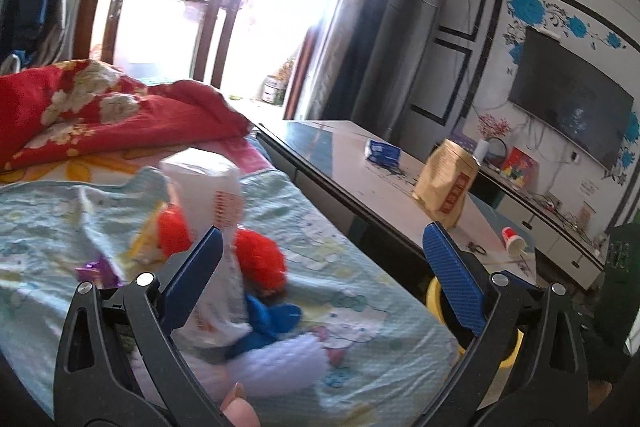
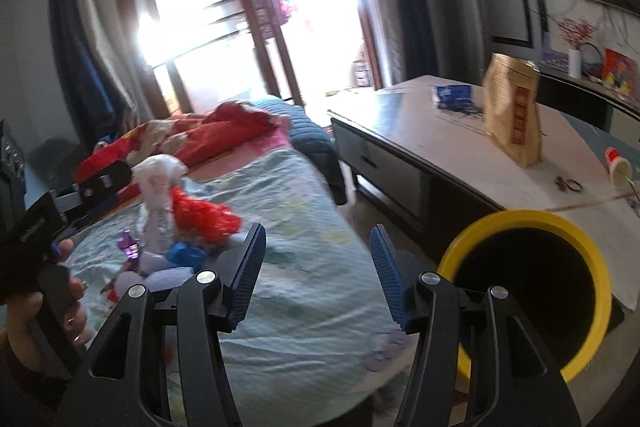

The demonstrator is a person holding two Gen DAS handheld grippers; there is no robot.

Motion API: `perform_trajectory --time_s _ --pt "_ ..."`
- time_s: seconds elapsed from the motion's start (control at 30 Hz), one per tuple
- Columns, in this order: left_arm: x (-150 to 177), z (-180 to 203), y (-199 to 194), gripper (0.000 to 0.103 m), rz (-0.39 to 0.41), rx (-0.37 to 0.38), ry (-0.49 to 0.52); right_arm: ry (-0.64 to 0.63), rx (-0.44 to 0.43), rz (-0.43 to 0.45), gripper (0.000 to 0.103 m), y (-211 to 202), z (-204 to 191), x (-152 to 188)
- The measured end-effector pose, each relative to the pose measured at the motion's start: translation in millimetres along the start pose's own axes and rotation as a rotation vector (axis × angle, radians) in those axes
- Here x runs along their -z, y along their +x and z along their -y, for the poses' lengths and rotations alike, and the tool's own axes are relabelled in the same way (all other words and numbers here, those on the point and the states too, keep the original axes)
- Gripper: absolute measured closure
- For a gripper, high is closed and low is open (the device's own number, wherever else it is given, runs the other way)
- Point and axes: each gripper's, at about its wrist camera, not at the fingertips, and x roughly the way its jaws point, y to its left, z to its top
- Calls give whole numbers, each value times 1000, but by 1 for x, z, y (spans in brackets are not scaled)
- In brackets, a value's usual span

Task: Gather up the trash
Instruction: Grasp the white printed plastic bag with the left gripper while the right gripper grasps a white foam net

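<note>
A heap of trash lies on the pale green bedsheet [image 1: 352, 291]: a tall white plastic bag [image 1: 204, 195], a red wrapper [image 1: 260, 259], a blue wrapper [image 1: 276, 319] and a purple foil piece [image 1: 96, 271]. My left gripper [image 1: 324, 267] is open just right of the heap, and its left finger [image 1: 200, 275] overlaps the white bag. The right wrist view shows the same white bag [image 2: 158, 195] and red wrapper [image 2: 204, 215] at the left. My right gripper [image 2: 318, 263] is open over bare sheet. A yellow-rimmed bin [image 2: 520, 217] with a dark inside stands right of it.
A low table [image 2: 400, 131] beside the bed carries a brown paper bag [image 2: 512, 115], a blue packet [image 2: 452, 97], a tipped red-and-white cup [image 2: 618, 165] and small rings. A red floral quilt [image 1: 100, 115] lies at the bed's far end. A hand [image 2: 24, 315] grips the left tool.
</note>
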Motion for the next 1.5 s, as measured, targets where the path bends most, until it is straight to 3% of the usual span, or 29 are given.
perform_trajectory --time_s 0.43,0.7,1.43,1.47,1.5 --pt "-8 -54 -20 11 16 -92 -46 -128 -139 -44 47 25 -86 2" --pt "-13 -82 -21 11 -3 -144 -67 -177 -179 -93 43 44 -117 13" --pt "-21 -85 71 12 -226 -103 -70 -86 -267 -270 42 103 -115 46" --pt "-19 -85 72 14 -228 -97 -76 -85 -277 -276 43 104 -114 46" --pt "-17 -84 73 20 -230 -104 -75 -86 -285 -278 50 105 -114 47"
